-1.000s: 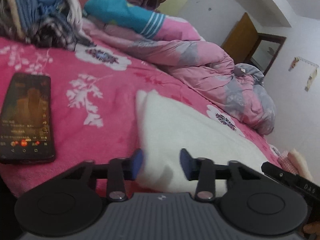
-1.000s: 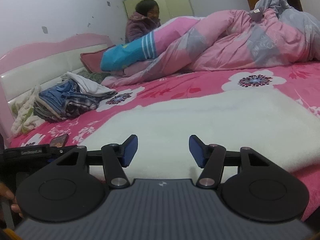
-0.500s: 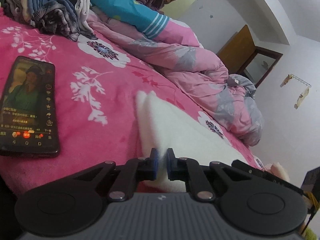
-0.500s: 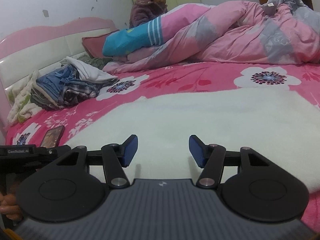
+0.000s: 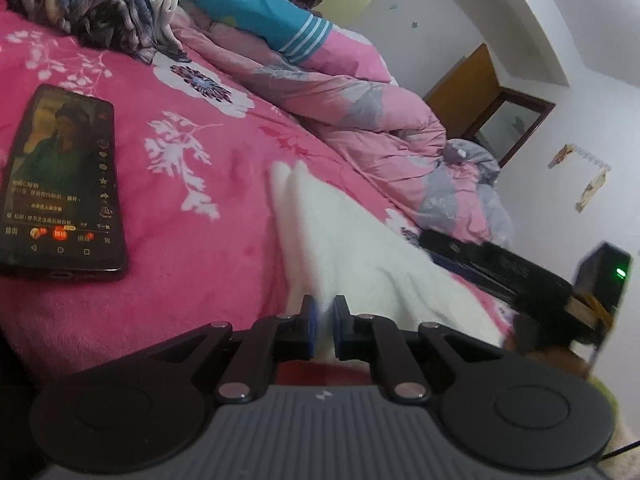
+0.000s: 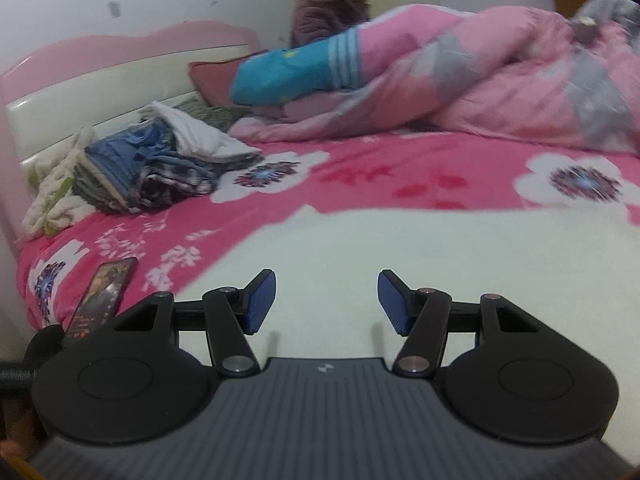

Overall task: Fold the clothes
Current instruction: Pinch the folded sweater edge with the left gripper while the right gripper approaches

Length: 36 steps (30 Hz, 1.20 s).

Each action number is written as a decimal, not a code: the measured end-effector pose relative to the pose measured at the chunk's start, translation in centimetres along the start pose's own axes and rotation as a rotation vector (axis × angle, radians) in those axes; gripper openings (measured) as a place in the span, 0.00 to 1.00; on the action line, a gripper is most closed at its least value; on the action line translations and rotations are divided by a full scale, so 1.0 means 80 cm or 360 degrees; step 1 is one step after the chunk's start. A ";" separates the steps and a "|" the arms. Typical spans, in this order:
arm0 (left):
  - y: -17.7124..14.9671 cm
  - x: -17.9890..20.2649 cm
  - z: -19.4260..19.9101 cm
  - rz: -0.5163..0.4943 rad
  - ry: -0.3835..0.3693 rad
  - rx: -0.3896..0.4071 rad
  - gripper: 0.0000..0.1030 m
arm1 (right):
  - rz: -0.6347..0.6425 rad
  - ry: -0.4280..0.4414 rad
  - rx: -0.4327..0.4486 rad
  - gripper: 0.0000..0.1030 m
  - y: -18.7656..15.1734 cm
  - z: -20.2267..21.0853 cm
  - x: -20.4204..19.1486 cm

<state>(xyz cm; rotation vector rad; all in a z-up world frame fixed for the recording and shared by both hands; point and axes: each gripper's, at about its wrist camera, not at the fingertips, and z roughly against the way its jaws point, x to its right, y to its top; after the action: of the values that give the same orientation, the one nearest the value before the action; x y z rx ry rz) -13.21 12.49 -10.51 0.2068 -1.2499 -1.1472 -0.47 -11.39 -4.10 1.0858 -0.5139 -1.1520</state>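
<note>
Left wrist view: the pink floral bed cover [image 5: 208,184] fills the frame, with the white fleece garment [image 5: 352,248] spread from centre toward 4 o'clock and a phone [image 5: 60,184] at 9 o'clock. A second ago the left gripper [image 5: 323,330] stood wide; now its jaws have pinched the garment's near edge, so a fold can start. The right gripper [image 6: 327,302] stays half open over the fleece, holding nothing, having slid across it.
</note>
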 end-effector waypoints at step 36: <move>0.010 -0.037 -0.023 -0.0020 -0.0191 -0.0229 0.13 | -0.0097 0.0228 -0.0471 0.22 0.077 -0.232 0.013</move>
<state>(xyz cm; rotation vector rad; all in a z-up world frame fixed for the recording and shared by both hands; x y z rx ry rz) -10.91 14.35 -12.51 0.0384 -1.2660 -1.2701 17.67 -4.53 -6.84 0.9226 -0.1912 -1.1517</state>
